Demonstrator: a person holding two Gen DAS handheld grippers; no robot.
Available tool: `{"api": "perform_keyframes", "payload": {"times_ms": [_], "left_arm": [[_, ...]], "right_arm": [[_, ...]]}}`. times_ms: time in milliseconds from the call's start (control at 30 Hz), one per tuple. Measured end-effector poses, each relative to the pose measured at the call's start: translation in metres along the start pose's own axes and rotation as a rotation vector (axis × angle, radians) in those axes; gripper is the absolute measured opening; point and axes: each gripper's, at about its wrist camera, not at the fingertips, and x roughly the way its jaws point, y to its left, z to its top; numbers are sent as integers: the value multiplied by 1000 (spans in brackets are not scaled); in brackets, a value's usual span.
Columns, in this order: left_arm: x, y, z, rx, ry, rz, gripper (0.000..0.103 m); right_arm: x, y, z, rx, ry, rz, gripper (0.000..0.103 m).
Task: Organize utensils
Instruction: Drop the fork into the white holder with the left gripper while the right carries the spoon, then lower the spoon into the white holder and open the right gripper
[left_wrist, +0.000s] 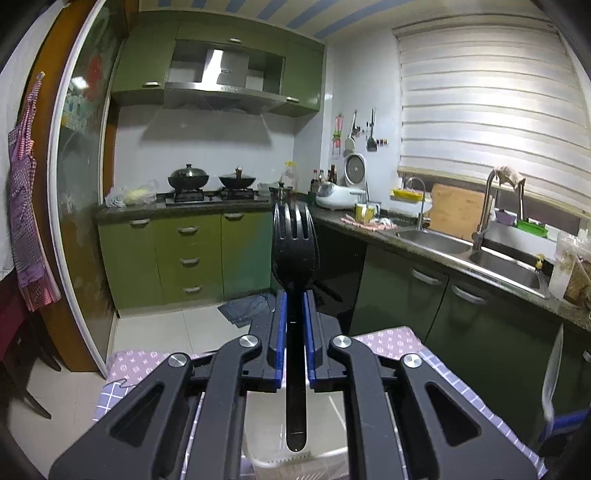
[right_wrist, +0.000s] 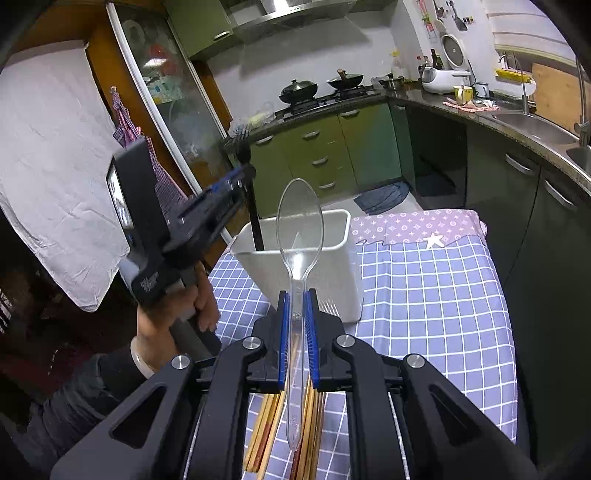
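Table (right_wrist: 424, 295) under a blue checked cloth fills our right wrist view, while our left wrist view shows only its far edge and looks out over the green kitchen cabinets (left_wrist: 184, 251) and the steel sink (left_wrist: 480, 254). At the table's far left corner stands the white bin (right_wrist: 332, 266); from the left wrist we see just its rim below the tool. Only the right view shows the wooden chopsticks (right_wrist: 266, 424) lying at the near edge. Our left gripper (left_wrist: 295, 314) is clamped on the black fork (left_wrist: 295, 251), tines up, handle over the bin. Our right gripper (right_wrist: 295, 314) pinches the clear spoon (right_wrist: 300, 214), raised before the bin.
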Motion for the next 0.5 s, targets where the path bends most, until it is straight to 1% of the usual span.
{"api": "perform_keyframes", "payload": {"times_ms": [100, 133, 167, 233, 300, 367, 500], "left_arm": [[1, -1, -10, 20, 22, -1, 10], [-1, -1, -13, 26, 27, -1, 16], [-2, -1, -14, 29, 29, -1, 27], [-8, -1, -15, 30, 28, -4, 42], [-14, -1, -13, 35, 22, -8, 43], [-23, 1, -12, 33, 16, -7, 43], [-54, 10, -1, -4, -12, -10, 43]], "right_arm": [[2, -1, 8, 4, -28, -10, 10], [2, -1, 10, 5, -38, -16, 10], [1, -1, 13, 5, -53, -23, 10], [1, 0, 20, 1, -80, -29, 10], [0, 1, 28, -1, -108, -30, 10], [-2, 3, 39, -12, -155, -44, 10], [1, 13, 67, -34, -270, -77, 10]]}}
